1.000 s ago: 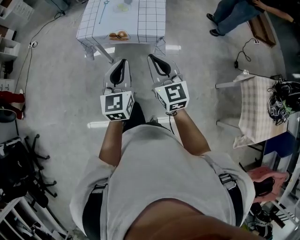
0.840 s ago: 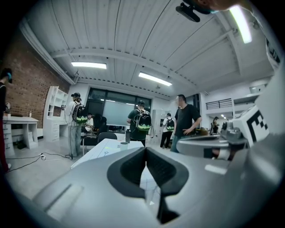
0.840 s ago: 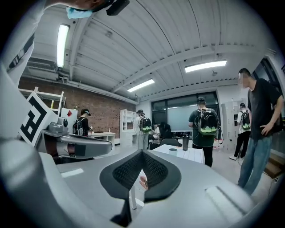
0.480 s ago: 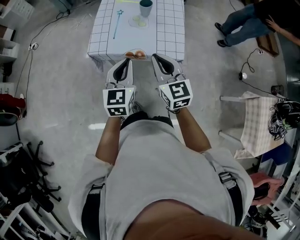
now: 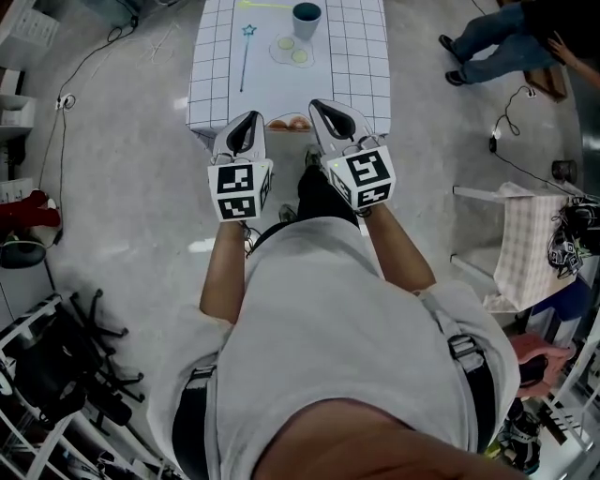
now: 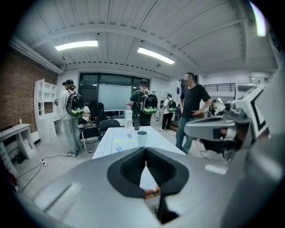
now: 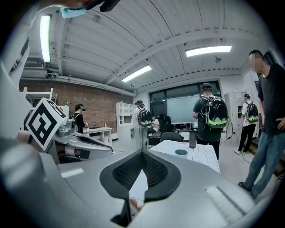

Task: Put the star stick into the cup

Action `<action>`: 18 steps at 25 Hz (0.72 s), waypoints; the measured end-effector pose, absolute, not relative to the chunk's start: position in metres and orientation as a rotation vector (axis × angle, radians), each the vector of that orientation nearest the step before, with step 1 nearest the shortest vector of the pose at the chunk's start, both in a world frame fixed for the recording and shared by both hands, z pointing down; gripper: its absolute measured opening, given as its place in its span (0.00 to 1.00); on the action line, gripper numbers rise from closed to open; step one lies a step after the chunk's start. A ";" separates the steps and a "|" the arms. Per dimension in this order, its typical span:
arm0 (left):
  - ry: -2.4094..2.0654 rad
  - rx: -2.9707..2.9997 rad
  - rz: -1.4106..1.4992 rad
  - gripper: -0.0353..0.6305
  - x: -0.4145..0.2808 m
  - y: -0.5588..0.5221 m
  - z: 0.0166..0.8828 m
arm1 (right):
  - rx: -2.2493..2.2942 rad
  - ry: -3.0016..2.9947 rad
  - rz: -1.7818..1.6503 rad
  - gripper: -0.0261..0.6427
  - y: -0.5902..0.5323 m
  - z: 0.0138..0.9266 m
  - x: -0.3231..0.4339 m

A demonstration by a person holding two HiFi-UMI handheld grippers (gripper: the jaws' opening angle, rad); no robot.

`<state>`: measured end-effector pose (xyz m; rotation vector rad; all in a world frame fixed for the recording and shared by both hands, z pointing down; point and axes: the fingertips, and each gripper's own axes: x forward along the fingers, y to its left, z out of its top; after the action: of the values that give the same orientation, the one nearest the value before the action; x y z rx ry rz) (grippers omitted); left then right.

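Observation:
The star stick (image 5: 245, 54), a thin blue rod with a star at its far end, lies on the white grid-cloth table (image 5: 352, 56), left of centre. The dark-rimmed cup (image 5: 306, 16) stands upright further back. Both show in the left gripper view too, the star (image 6: 118, 149) flat on the cloth and the cup (image 6: 141, 138) behind it. My left gripper (image 5: 251, 117) is shut and empty, at the table's near edge. My right gripper (image 5: 322, 105) beside it is also shut and empty, with the cup (image 7: 181, 152) ahead of it.
Two round brown pieces (image 5: 289, 123) sit at the table's near edge, and pale discs (image 5: 291, 49) lie by the cup. A dark bottle (image 6: 136, 121) stands at the far end. People stand beyond the table. A cloth-covered chair (image 5: 525, 244) is to the right.
The person has walked up to the table. Both grippers, still shut, now reach its near edge, and the stick and cup have come into full view.

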<state>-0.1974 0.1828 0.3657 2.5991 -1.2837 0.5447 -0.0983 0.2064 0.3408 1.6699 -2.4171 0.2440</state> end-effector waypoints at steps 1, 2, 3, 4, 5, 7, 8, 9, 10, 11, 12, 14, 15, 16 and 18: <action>-1.286 2.590 0.552 0.06 -0.197 0.173 0.371 | 1.662 -2.417 0.244 0.04 0.197 0.345 -0.097; -1.292 2.579 0.560 0.06 -0.197 0.162 0.376 | 1.653 -2.419 0.245 0.04 0.187 0.350 -0.096; -1.300 2.566 0.570 0.06 -0.196 0.151 0.381 | 1.640 -2.422 0.248 0.04 0.176 0.354 -0.094; -1.306 2.554 0.581 0.06 -0.195 0.139 0.385 | 1.625 -2.427 0.252 0.04 0.166 0.359 -0.092; -1.306 2.545 0.588 0.06 -0.192 0.126 0.390 | 1.608 -2.433 0.259 0.04 0.154 0.364 -0.089; -1.291 2.530 0.596 0.06 -0.182 0.099 0.397 | 1.568 -2.447 0.281 0.04 0.129 0.375 -0.082; -1.286 2.521 0.605 0.06 -0.176 0.084 0.401 | 1.546 -2.454 0.293 0.04 0.114 0.380 -0.078; -1.286 2.512 0.622 0.06 -0.171 0.070 0.406 | 1.524 -2.459 0.301 0.04 0.099 0.386 -0.074; -1.289 2.503 0.646 0.06 -0.167 0.057 0.410 | 1.502 -2.465 0.307 0.04 0.087 0.390 -0.071; -1.291 2.491 0.675 0.06 -0.166 0.049 0.417 | 1.482 -2.469 0.313 0.04 0.077 0.396 -0.070; -1.289 2.475 0.707 0.06 -0.166 0.043 0.424 | 1.462 -2.472 0.321 0.04 0.072 0.401 -0.070; -1.276 2.423 0.769 0.06 -0.170 0.033 0.443 | 1.435 -2.474 0.353 0.04 0.060 0.413 -0.070; -1.265 2.392 0.791 0.06 -0.169 0.022 0.453 | 1.428 -2.476 0.373 0.04 0.049 0.419 -0.066; -1.250 2.362 0.804 0.06 -0.166 0.009 0.462 | 1.421 -2.478 0.393 0.04 0.035 0.423 -0.060; -1.227 2.306 0.822 0.06 -0.160 -0.017 0.478 | 1.404 -2.474 0.430 0.04 0.010 0.432 -0.046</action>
<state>-0.1598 -0.0172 0.4779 2.3059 -1.2268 0.8223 -0.0463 0.0104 0.4315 1.4035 -2.4743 0.4296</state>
